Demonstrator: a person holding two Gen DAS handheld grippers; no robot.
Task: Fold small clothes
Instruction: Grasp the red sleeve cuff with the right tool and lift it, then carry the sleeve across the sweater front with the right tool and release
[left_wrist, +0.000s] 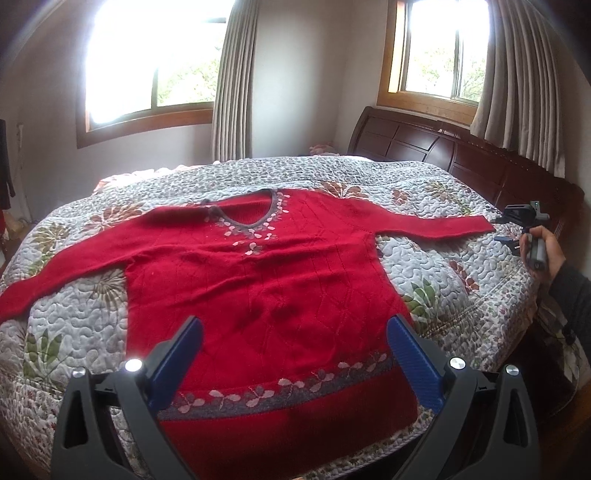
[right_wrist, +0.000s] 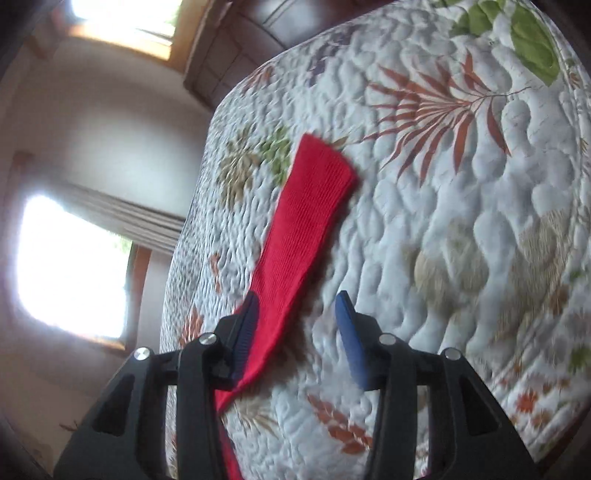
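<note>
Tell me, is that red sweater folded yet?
Not yet. The red sweater lies spread flat on the quilt, both sleeves stretched out sideways and the hem uncreased.

**Count of things in view**

One red sweater (left_wrist: 258, 280) lies on one quilt (left_wrist: 92, 325), with two sleeves: one toward 9 o'clock (left_wrist: 55, 273), one toward 3 o'clock (left_wrist: 436, 225). Two leaf bands trim it: one at the neckline (left_wrist: 255, 225), one near the hem (left_wrist: 280, 391). Two windows show, one at 11 o'clock (left_wrist: 155, 62), one at 1 o'clock (left_wrist: 443, 51). One dark headboard (left_wrist: 443, 147). Two grippers: the left gripper (left_wrist: 295, 325) and the right gripper (right_wrist: 301, 295), each with two blue fingers (left_wrist: 413, 362). One hand (left_wrist: 546, 251).
</note>
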